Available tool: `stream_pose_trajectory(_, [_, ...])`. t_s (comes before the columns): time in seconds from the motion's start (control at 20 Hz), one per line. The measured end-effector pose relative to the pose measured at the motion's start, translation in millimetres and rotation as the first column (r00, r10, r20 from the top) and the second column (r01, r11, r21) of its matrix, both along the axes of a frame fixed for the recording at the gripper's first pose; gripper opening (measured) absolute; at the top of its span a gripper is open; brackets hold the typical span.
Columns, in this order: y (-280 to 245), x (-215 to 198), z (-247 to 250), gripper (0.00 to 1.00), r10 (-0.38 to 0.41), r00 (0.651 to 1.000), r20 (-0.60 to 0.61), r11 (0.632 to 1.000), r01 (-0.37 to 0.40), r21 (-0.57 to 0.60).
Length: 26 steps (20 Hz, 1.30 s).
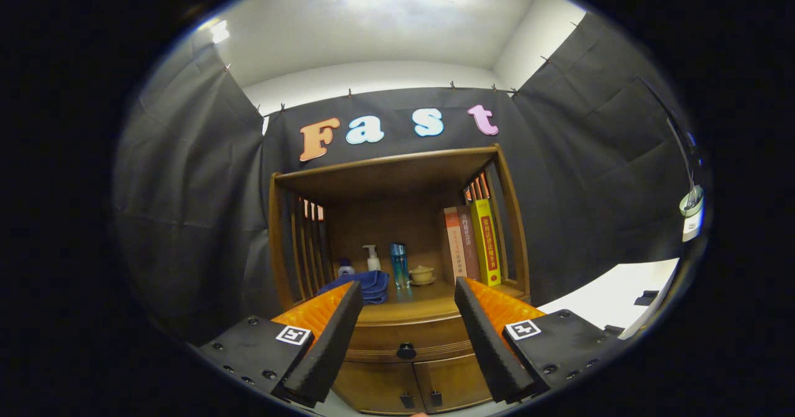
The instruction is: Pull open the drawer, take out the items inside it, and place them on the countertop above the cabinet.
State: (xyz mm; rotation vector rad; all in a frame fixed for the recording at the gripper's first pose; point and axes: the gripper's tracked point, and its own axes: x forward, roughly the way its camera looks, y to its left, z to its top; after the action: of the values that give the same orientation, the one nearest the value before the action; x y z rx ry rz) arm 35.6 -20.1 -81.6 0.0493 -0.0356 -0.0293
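Ahead, wooden cabinet [397, 268] against the black cloth, drawer [407, 341] shut under the countertop [422, 308], its dark knob [406, 350] between the fingers. Gripper [407, 302] spread wide, empty. On the countertop, books [472, 243], blue cloth [369, 283], bottles [399, 265], small cup [422, 274].

On the countertop [428, 308] above the drawer [407, 341], a folded cloth [367, 283] lay left of bottles [400, 265], books [473, 243] standing rightmost, the parted gripper [407, 305] apparently short of it.

The wooden drawer [407, 340] is closed, its dark round knob [406, 350] centred, directly under the cabinet's surface [415, 310] and above two small doors.
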Motion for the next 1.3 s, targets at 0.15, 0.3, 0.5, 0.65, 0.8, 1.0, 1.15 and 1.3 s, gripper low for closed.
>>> stream_pose_trajectory(0.15, [14.0,9.5,-52.9,0.98,0.038,0.996,-0.076,0.999,-0.039,-0.014])
stream_pose_trajectory(0.3, [22.7,24.6,-97.2,0.98,0.050,0.989,-0.136,0.998,-0.054,-0.031])
stream_pose_trajectory(0.5, [32.4,46.7,-137.5,0.98,0.098,0.980,-0.173,0.995,-0.099,0.002])
stream_pose_trajectory(0.65, [26.5,59.4,-153.7,0.98,0.085,0.978,-0.191,0.996,-0.087,-0.004])
stream_pose_trajectory(0.8, [19.0,69.5,-168.3,0.98,0.073,0.976,-0.204,0.997,-0.076,-0.007])
stream_pose_trajectory(1.0, [7.4,77.2,-210.2,0.98,0.058,0.970,-0.237,0.997,-0.069,-0.038])
stream_pose_trajectory(1.15, [10.2,78.8,-242.8,0.98,0.073,0.960,-0.269,0.996,-0.085,-0.032])
stream_pose_trajectory(1.3, [12.2,76.3,-260.2,0.98,0.084,0.956,-0.281,0.994,-0.100,-0.042])
